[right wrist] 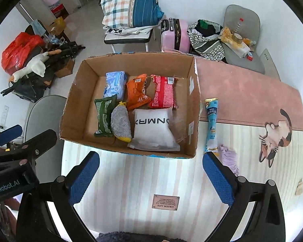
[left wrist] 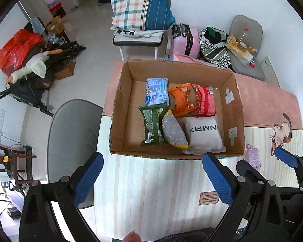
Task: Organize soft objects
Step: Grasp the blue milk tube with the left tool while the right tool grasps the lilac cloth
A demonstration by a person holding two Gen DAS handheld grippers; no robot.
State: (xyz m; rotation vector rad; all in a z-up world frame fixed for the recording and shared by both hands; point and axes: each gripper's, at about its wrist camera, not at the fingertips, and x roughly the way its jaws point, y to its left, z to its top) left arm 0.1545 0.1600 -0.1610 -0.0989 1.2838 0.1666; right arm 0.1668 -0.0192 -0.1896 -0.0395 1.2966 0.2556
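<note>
Counting soft things: six lie inside the cardboard box (right wrist: 193, 109), two lie outside it on the table (right wrist: 143, 181).
Box contents: one light blue packet (right wrist: 115, 85), one orange packet (right wrist: 137, 92), one red packet (right wrist: 164, 94), one green packet (right wrist: 104, 117), one silver scrubber with yellow ends (right wrist: 121, 125), one white pillow pack (right wrist: 154, 130) printed with dark letters.
Outside the box: one blue tube packet (right wrist: 211, 125) just beside the box's 3 o'clock wall; one lilac cloth (right wrist: 230, 157) touching the tube's near end.
Edges: the box's near wall sits close ahead of both tools; the table's edge runs at 9 o'clock, with a grey chair (right wrist: 42, 115) beyond it.
Open room: bare striped mat between tools and box; the pink mat at 2 o'clock is free; inside the box, bare cardboard along the 9 o'clock wall.
Left tool (left wrist: 152, 178): released, jaws spread wide, holding nothing, box at its 12 o'clock.
Right tool (right wrist: 150, 178): released, jaws wide apart, empty; lilac cloth just beyond its 3 o'clock finger, tube at 1 o'clock, box at 12 o'clock.
</note>
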